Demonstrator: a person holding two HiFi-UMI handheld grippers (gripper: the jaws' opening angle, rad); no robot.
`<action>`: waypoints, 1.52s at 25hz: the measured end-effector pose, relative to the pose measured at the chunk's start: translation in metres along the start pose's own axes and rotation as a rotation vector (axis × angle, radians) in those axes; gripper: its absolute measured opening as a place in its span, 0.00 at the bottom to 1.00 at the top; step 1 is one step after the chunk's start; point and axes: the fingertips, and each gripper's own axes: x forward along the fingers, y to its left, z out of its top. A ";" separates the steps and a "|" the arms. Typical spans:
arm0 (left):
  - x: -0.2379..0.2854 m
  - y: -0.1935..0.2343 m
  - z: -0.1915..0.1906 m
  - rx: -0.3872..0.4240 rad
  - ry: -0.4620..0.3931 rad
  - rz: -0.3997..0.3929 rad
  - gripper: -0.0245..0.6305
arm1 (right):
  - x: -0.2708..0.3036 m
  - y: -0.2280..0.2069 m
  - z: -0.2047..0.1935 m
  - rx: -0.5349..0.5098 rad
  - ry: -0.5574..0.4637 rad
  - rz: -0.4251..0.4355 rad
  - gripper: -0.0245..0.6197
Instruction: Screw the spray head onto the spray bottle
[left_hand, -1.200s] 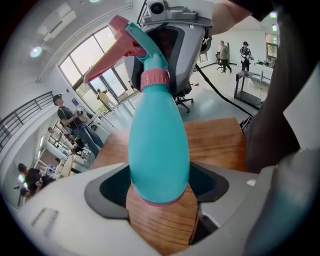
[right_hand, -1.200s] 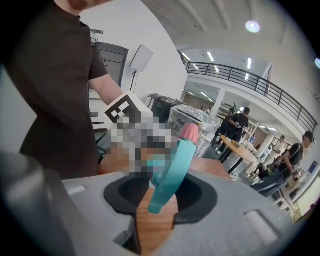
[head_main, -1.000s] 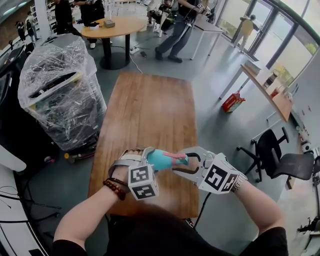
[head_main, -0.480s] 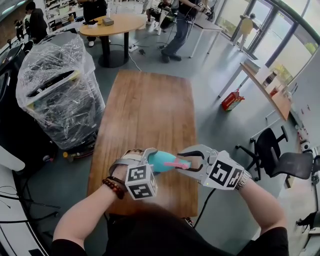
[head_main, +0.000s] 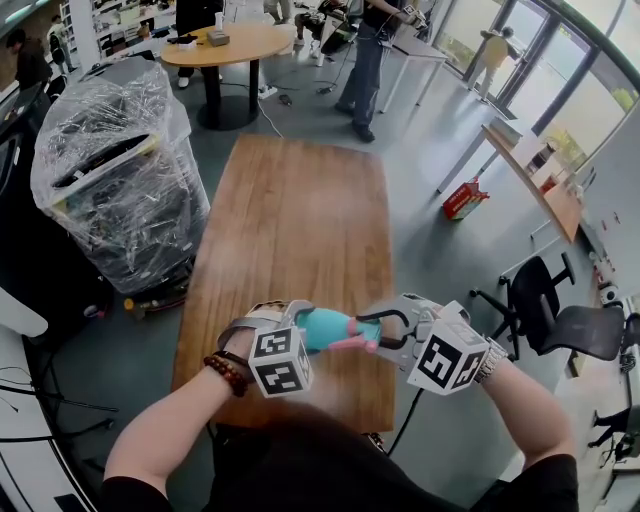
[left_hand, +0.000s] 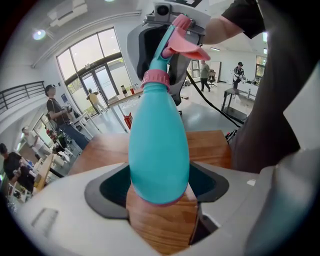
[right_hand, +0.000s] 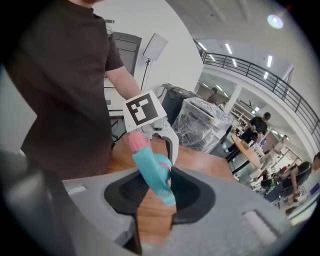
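The teal spray bottle (head_main: 318, 328) lies level above the near end of the wooden table (head_main: 300, 210). My left gripper (head_main: 298, 326) is shut on the bottle's fat body (left_hand: 159, 145). The teal and pink spray head (head_main: 358, 334) sits on the bottle's pink collar (left_hand: 156, 77). My right gripper (head_main: 376, 332) faces the left one, and its jaws are closing on the spray head (right_hand: 152, 172), which lies slanted between the dark pads and touches them. The pink trigger (left_hand: 185, 47) points to the right in the left gripper view.
A machine wrapped in clear plastic (head_main: 115, 180) stands left of the table. A black office chair (head_main: 555, 315) is on the right. A round table (head_main: 215, 45) and several people stand far back. A red box (head_main: 463, 203) lies on the floor.
The right gripper has rolled clockwise about the spray head, its marker cube swinging lower, and its jaws have narrowed. The left gripper and the bottle have hardly moved.
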 end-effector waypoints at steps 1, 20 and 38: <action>0.000 0.000 0.000 0.004 0.003 0.000 0.63 | 0.000 0.001 0.000 -0.011 0.007 0.003 0.22; 0.006 -0.005 -0.010 0.061 0.128 0.020 0.63 | 0.014 0.016 -0.020 -0.268 0.234 0.060 0.22; 0.021 0.007 -0.007 -0.058 -0.012 0.149 0.62 | 0.007 -0.029 -0.049 1.281 -0.088 0.079 0.35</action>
